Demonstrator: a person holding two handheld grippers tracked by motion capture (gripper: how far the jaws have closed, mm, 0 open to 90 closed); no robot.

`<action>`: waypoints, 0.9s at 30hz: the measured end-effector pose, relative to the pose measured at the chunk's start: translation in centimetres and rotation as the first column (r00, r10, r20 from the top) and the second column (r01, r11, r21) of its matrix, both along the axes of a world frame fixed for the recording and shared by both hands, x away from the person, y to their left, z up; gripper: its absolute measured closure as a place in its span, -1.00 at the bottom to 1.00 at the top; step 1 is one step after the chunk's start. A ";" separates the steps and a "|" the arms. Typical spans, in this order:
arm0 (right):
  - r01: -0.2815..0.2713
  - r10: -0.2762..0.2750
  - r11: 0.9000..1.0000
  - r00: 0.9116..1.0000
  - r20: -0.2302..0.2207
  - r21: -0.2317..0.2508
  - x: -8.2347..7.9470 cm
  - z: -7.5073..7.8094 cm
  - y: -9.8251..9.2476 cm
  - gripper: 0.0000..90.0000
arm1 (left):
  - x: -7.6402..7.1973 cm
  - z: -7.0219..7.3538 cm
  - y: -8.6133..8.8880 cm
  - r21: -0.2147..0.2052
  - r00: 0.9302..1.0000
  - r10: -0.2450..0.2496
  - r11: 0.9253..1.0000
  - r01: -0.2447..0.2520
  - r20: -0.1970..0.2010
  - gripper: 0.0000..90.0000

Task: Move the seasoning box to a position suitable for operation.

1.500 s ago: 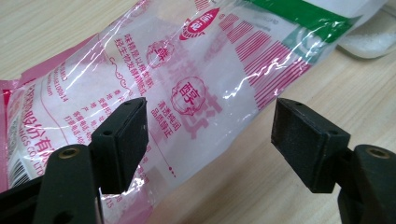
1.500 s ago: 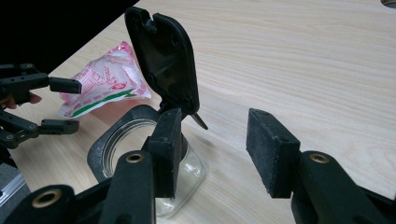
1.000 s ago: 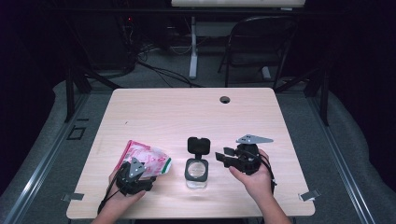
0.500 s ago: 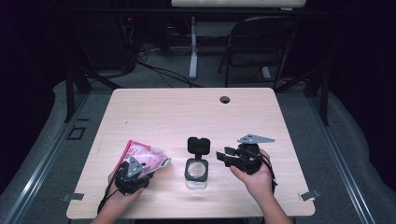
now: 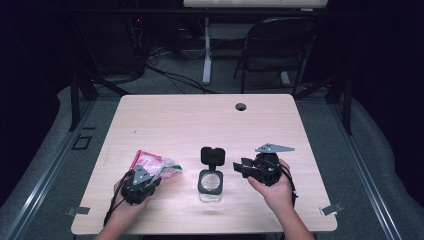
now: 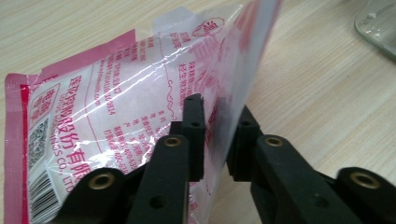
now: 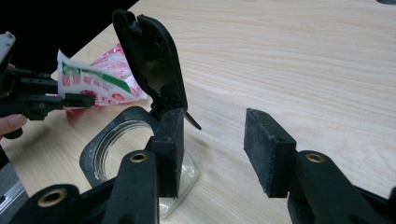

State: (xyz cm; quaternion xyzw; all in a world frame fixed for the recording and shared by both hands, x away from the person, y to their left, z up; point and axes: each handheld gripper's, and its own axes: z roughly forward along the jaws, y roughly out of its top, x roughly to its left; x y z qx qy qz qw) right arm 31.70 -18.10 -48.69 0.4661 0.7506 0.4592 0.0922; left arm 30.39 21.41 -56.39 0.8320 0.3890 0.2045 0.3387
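The left gripper point(image 6: 215, 140) has just been closing on the edge of the pink packet point(image 6: 140, 98), which rests on the table point(image 5: 200, 120); a thin pinch may slip. Beyond, the right gripper point(image 7: 215, 154) waits open beside the open-lidded jar point(image 5: 210, 184)

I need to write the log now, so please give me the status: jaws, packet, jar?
Left gripper jaws just closing, edge of pink packet between them. Right gripper open beside clear jar, lid flipped up. Nothing between packet and jar.
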 end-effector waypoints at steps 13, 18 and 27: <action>-0.017 0.017 1.000 1.000 -0.007 -0.001 -0.1 0.0 0.0 0.30 | 0.3 0.4 0.5 -0.024 1.000 0.011 1.000 -0.012 -0.019 1.00; -0.027 0.027 1.000 1.000 -0.014 -0.006 -0.2 0.0 -0.1 0.32 | 0.4 0.6 0.8 -0.039 0.999 0.011 0.999 -0.012 -0.033 1.00; -0.056 0.056 0.997 0.998 -0.016 -0.046 -0.1 0.1 -0.5 0.39 | 0.9 1.4 1.2 -0.068 0.998 0.016 0.997 -0.021 -0.064 1.00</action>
